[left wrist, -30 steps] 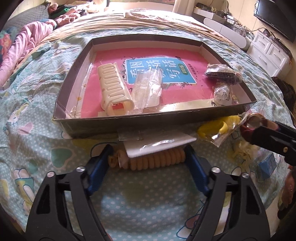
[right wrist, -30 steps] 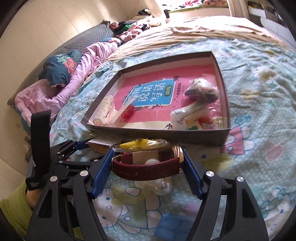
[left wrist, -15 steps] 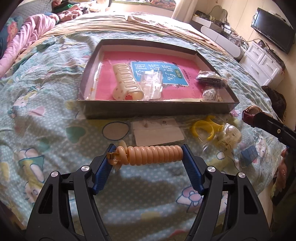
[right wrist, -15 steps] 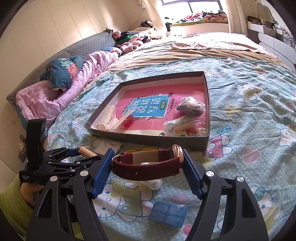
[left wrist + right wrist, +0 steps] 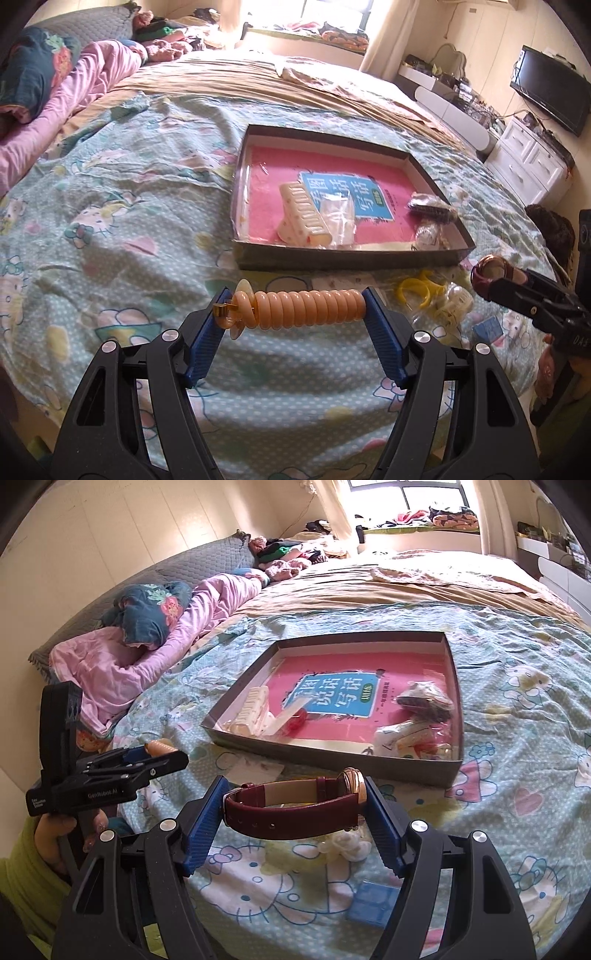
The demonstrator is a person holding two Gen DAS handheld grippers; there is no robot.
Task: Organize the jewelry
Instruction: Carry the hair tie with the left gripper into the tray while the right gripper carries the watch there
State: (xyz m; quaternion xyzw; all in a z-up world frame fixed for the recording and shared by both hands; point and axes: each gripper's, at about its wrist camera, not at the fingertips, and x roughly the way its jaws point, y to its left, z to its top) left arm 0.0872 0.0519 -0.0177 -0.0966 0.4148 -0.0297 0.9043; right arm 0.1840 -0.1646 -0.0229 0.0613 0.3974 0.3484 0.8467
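Observation:
My left gripper [image 5: 295, 314] is shut on an orange coiled bracelet [image 5: 299, 309], held crosswise above the bedspread in front of the shallow grey box [image 5: 347, 258]. My right gripper [image 5: 295, 808] is shut on a dark red leather-strap watch [image 5: 295, 808] with a gold case, also lifted short of the box [image 5: 332, 758]. In the box, on a pink and blue book cover, lie a cream hair claw [image 5: 303, 214], clear bags and a dark bagged item [image 5: 430, 206]. From the left wrist view the right gripper [image 5: 491, 275] shows at the right edge.
On the bedspread before the box lie a yellow ring in a bag [image 5: 415, 291], a white pearly piece [image 5: 456, 299], a white card [image 5: 255, 768] and a small blue case [image 5: 376, 902]. Pink bedding and pillows [image 5: 147, 642] lie far left. A hand in a green sleeve [image 5: 55, 830] holds the left gripper.
Both grippers rose and pulled back from the box with their items still gripped; the box now looks smaller and farther. The bracelet came up off the bedspread and white card.

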